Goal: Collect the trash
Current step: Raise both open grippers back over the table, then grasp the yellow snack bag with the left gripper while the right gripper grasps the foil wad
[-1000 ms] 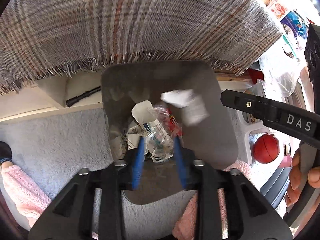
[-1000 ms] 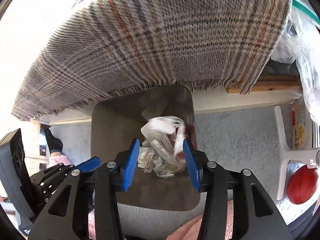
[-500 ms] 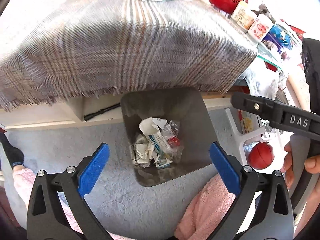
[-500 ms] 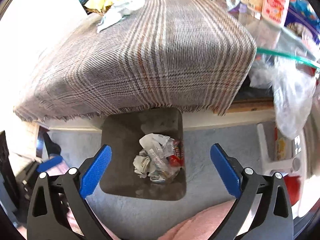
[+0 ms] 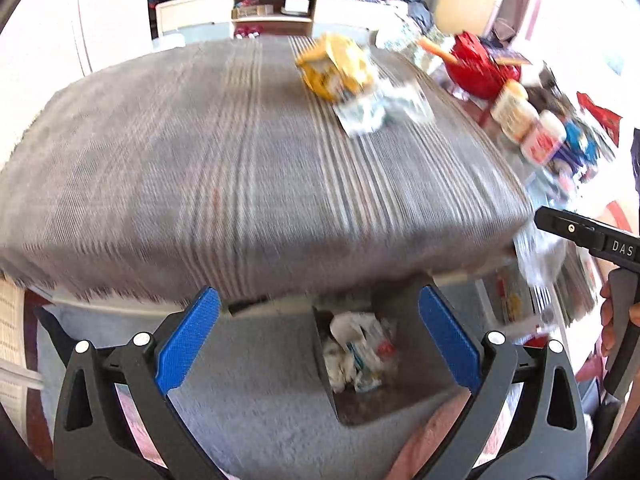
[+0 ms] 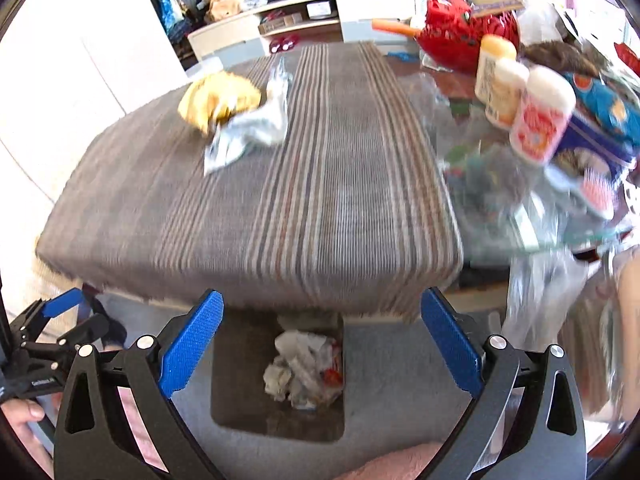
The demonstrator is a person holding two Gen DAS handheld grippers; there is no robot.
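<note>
A dark square bin [image 5: 416, 396] [image 6: 240, 380] stands on the grey rug under the table's near edge, with crumpled wrappers [image 5: 358, 350] [image 6: 304, 368] inside. My left gripper [image 5: 318, 340] hangs open above it, nothing between its blue pads. My right gripper [image 6: 320, 340] is open and empty too, over the same bin. On the striped tablecloth [image 5: 240, 168] [image 6: 320, 184] lie a yellow wrapper [image 5: 332, 66] [image 6: 218, 98] and a silvery wrapper [image 5: 372, 110] [image 6: 248, 132], side by side. The left wrist view shows part of the right gripper's body at its right edge.
Bottles and jars [image 6: 520, 96], a red bag [image 6: 456, 36] and clear plastic bags [image 6: 536, 300] crowd the table's right end. A low TV shelf [image 5: 272, 12] stands behind. A person's pink-sleeved arms and hands hold the grippers. Both views are motion-blurred.
Both grippers opened wide, dropping their trash into the bin, then rose and tilted up. The tabletop with its wrappers came into view and the bin slid toward the bottom of both pictures.
</note>
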